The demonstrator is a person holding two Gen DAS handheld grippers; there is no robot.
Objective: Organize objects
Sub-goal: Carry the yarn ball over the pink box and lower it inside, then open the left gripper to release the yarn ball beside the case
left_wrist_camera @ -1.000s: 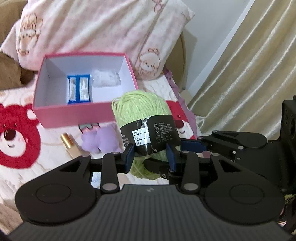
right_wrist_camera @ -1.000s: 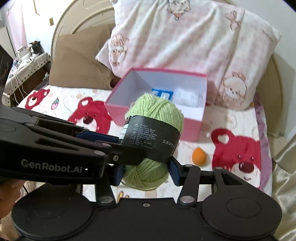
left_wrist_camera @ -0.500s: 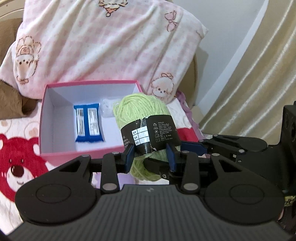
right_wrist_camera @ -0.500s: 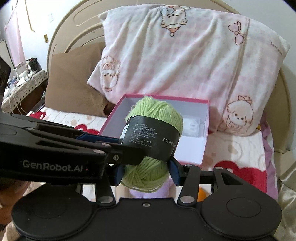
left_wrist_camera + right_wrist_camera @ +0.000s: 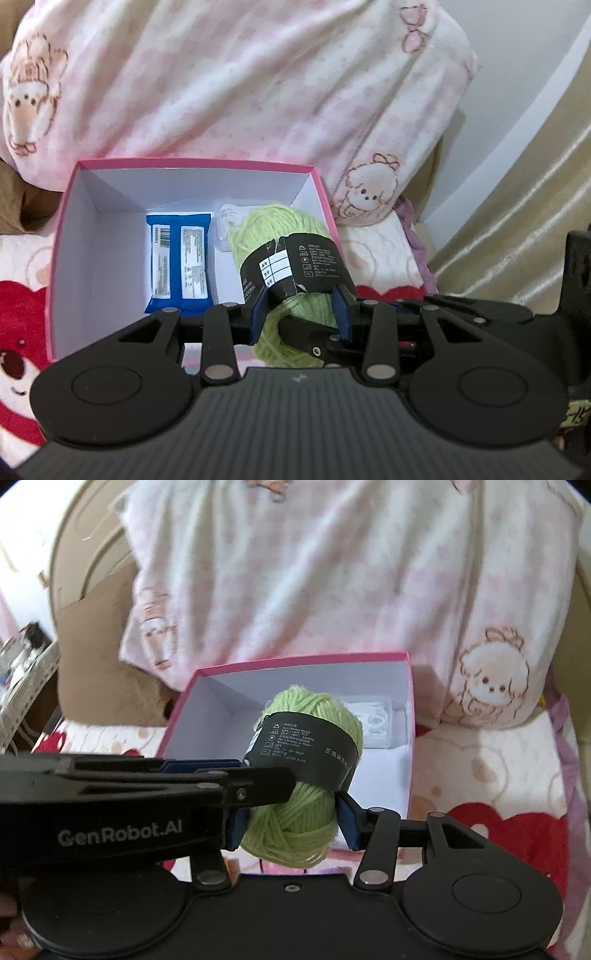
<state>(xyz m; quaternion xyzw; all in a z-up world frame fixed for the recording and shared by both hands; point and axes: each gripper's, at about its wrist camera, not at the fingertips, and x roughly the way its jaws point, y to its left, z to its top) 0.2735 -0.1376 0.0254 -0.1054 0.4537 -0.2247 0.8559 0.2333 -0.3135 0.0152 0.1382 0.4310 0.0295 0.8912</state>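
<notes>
Grippers, left [image 5: 300, 314] and right [image 5: 291, 821], both clamped one light-green yarn ball with black paper band [image 5: 295, 775] above the open pink cardboard box [image 5: 62, 236] holding a blue packet [image 5: 180, 258].

Left gripper [image 5: 300, 312]: matte black body, ribbed top plate, two round discs, silver rivets on linkage arms, blue finger pads [image 5: 257, 308]. Right gripper [image 5: 291, 821]: same black build, blue pads, silver screws. White "GenRobot.AI" lettering on left gripper's side, seen in right view.

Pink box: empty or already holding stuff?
Not empty. The open pink box holds a blue packet and a clear packet; the yarn hangs over it, still clamped.
</notes>
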